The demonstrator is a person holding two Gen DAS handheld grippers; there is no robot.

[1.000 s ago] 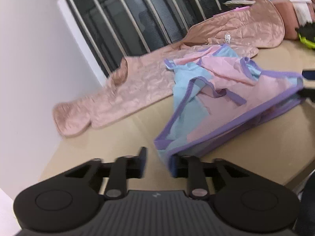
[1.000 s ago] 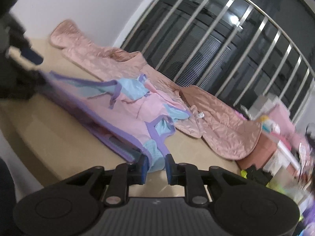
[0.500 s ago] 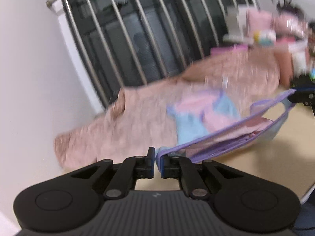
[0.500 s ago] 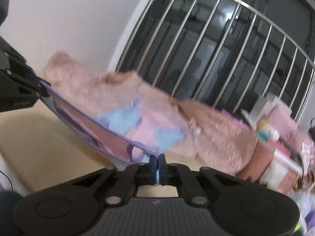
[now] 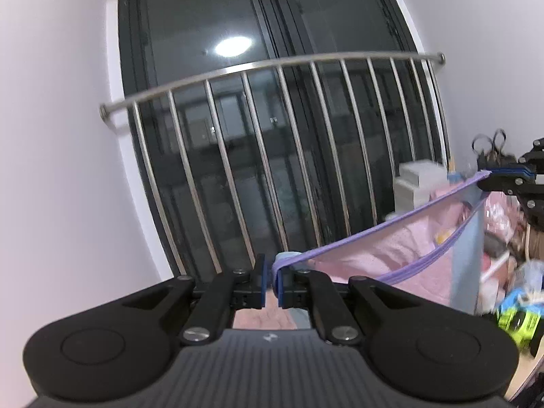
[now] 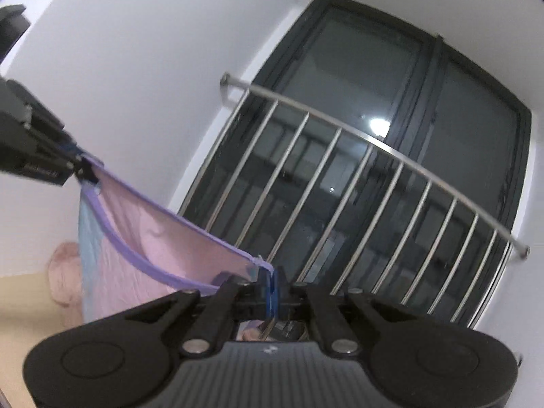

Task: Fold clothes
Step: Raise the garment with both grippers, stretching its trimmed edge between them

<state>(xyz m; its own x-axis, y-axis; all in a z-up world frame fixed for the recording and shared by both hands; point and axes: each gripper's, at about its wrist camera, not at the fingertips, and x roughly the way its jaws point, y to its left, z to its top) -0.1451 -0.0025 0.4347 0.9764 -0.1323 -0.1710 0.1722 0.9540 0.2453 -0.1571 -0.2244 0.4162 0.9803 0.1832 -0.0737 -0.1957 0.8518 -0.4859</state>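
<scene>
The left tool is pinched shut on one corner of a pink dress. The dress has a purple edge and some light blue cloth down one side. The right tool is pinched shut on the other top corner of the same dress. Both tools have just been closing, with the cloth between their blue pads.

The dress hangs in the air between the two tools. Its top edge runs in a line from one tool to the other, and the rest of it hangs down below that line. In the left view, the right tool shows far off at the right side, gripping its corner. In the right view, the left tool shows at the left side, gripping its corner.

Behind the dress is a big dark window with a silver railing across it. White walls stand on both sides. A light shines in the glass.

Low in the right view, a bit of the tan surface shows, with a pink quilted jacket lying on it. At the right side of the left view there is a blurry pile of things; I cannot tell what they are.
</scene>
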